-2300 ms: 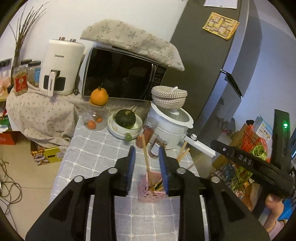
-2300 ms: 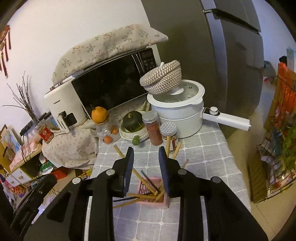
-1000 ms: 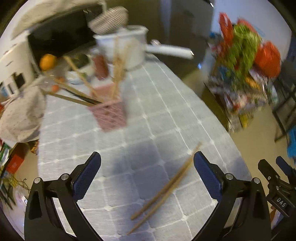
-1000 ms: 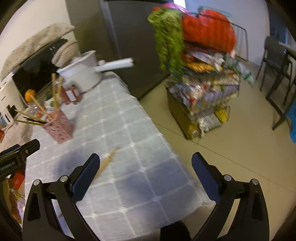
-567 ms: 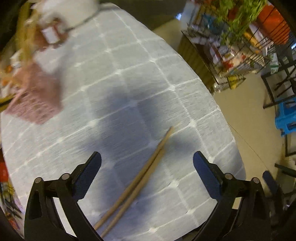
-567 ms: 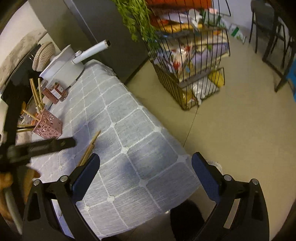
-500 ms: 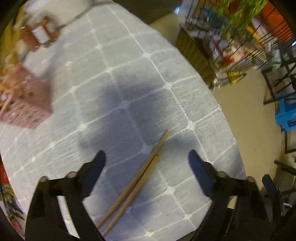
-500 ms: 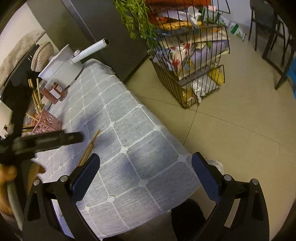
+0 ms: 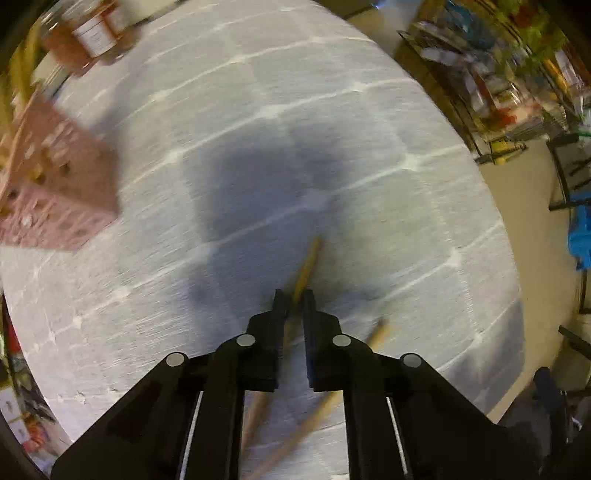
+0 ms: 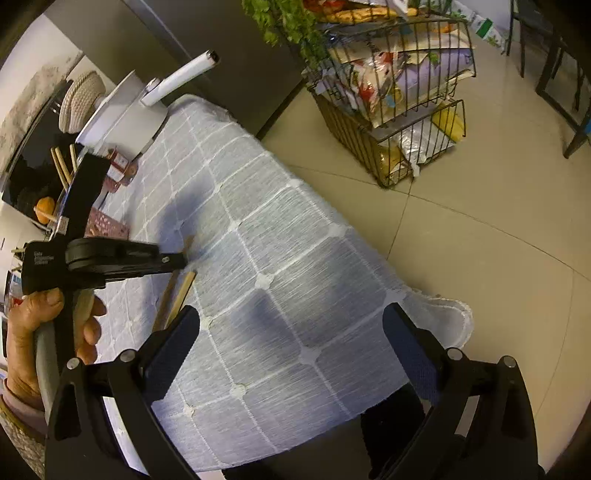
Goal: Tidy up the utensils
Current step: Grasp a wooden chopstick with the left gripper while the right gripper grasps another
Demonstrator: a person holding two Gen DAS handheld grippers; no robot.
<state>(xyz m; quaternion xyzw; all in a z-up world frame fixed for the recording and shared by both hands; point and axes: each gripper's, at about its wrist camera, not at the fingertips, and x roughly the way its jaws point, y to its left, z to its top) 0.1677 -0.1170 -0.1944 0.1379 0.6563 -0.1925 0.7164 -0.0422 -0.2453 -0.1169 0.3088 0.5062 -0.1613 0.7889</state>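
One chopstick [image 9: 307, 266] pinched in just-closed left gripper [image 9: 293, 300]; right gripper [image 10: 291, 334] wide, empty; next: lift to holder [image 9: 55, 184]

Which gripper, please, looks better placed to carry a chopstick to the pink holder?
Left: the left gripper has just closed on one chopstick, near the pink holder. The right gripper hangs open over the table edge.

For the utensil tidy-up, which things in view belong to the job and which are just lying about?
Job:
- left gripper, shut on one chopstick
- second chopstick on the cloth
- pink holder
- right gripper, open

Lying about:
- white pot
- spice jar
- wire rack
- orange
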